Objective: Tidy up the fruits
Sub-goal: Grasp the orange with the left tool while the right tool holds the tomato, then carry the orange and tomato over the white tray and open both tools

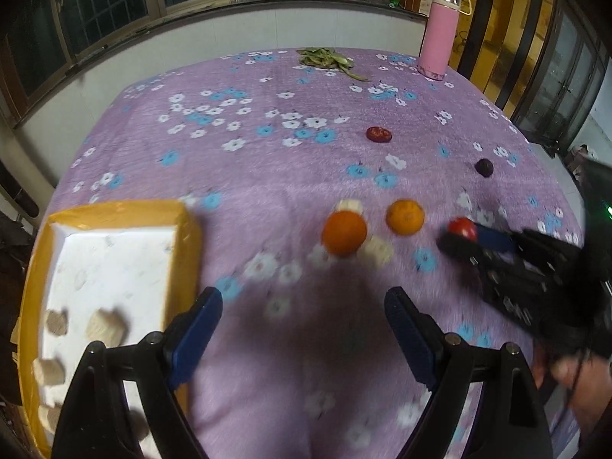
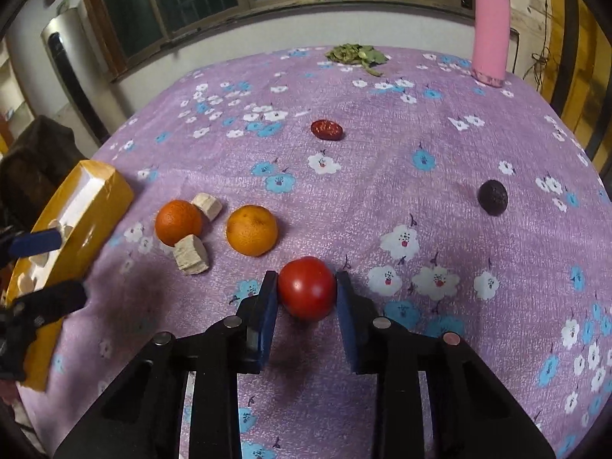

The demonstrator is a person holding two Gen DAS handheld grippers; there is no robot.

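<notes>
Right gripper [image 2: 306,290] pinches the red tomato [image 2: 306,293] on the table [image 2: 382,176], pads touching both flanks. Advice: squeeze gently, lift straight up, clear the oranges before heading for the yellow-edged tray [image 2: 91,206]. Left gripper [image 1: 302,329] is spread wide, empty, beside the tray. Tomato looks smooth, glossy, round, likely soft.

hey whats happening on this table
A person is sorting fruit with two handheld grippers. The right gripper has its pads closed on a tomato on the purple cloth. The left gripper is open and empty, near a yellow box. Two oranges wait nearby.
</notes>
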